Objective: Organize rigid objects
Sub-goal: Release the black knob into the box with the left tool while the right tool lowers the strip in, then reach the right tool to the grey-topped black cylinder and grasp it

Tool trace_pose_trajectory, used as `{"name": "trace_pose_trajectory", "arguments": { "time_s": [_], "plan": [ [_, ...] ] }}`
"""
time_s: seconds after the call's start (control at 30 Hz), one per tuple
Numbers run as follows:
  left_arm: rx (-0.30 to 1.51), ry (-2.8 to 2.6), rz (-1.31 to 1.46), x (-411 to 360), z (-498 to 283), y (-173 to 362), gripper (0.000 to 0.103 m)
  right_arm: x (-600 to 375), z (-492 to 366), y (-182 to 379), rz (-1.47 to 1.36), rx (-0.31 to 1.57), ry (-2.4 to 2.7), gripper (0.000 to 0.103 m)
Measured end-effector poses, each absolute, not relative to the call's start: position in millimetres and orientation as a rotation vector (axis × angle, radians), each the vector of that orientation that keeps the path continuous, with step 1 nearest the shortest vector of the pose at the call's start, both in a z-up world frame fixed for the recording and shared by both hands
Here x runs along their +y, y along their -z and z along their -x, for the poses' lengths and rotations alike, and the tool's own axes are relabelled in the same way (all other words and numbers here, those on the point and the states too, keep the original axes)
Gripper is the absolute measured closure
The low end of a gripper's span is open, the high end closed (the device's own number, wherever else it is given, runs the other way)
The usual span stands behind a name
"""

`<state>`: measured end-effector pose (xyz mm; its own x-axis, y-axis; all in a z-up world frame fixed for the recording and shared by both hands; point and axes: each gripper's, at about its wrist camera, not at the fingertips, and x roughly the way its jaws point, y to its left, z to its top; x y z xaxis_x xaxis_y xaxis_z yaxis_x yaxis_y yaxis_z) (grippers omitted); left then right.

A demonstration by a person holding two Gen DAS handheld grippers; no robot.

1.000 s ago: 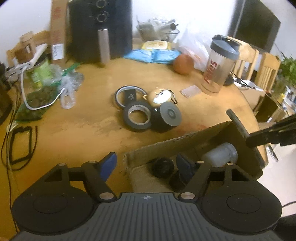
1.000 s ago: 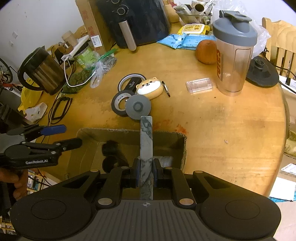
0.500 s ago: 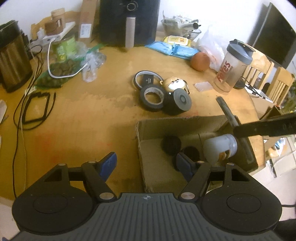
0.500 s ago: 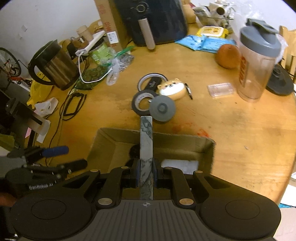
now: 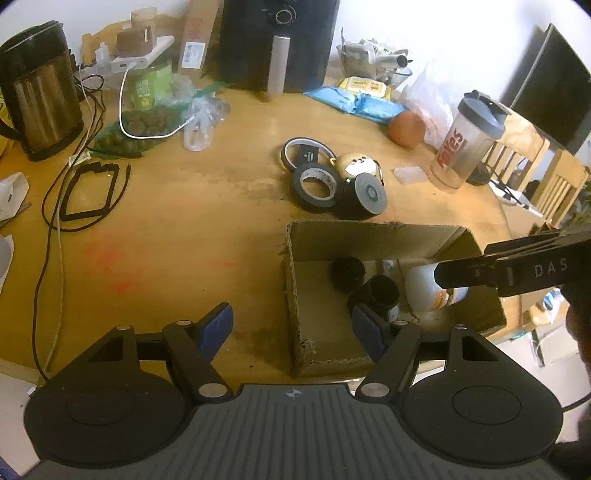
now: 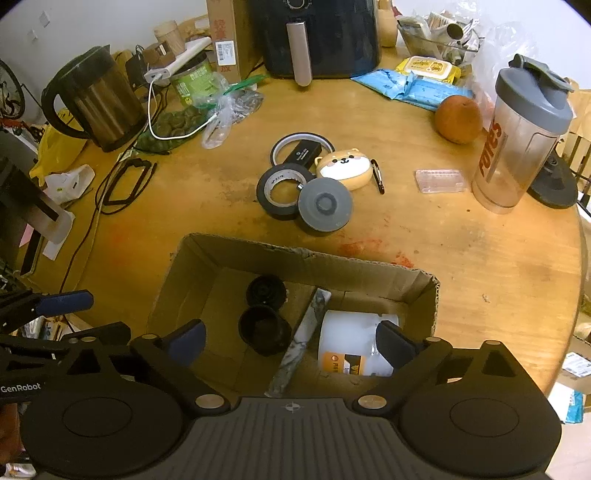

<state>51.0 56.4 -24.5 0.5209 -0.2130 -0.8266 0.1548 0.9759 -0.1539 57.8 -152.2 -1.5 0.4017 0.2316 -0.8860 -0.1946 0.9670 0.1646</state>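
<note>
An open cardboard box (image 6: 306,258) (image 5: 369,236) stands at the near table edge. Inside lie two black round parts (image 6: 264,328), a white jar (image 6: 351,343) (image 5: 424,291) and a marble-patterned flat bar (image 6: 303,339) lying loose. My right gripper (image 6: 291,341) is open above the box. My left gripper (image 5: 291,325) is open and empty over the box's left wall. On the table beyond lie a black tape roll (image 6: 282,190), a grey-lidded round tin (image 6: 324,205), a dog-face case (image 6: 347,168) and a thin ring with a small black block (image 6: 301,149).
A shaker bottle (image 6: 517,136), an orange (image 6: 458,118), a clear plastic case (image 6: 439,181), an air fryer (image 6: 317,33), a kettle (image 6: 96,96), snack bags and cables (image 6: 125,181) crowd the table's back and left.
My right gripper has opened and let go of the marble bar, which now lies in the box. The left gripper has drawn back and left, staying open.
</note>
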Motion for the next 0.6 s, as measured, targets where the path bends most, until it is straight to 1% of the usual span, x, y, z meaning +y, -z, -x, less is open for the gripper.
{"name": "trace_pose_trajectory", "arguments": {
  "time_s": [0.1, 0.6],
  "plan": [
    [0.991, 0.234, 0.056, 53, -53, 22, 0.032, -154, -57, -2, -0.038, 1.113, -0.258, 0.0],
    [0.918, 0.353, 0.049, 34, -85, -2, 0.032, -190, -78, -32, -0.072, 1.022, -0.155, 0.0]
  ]
}}
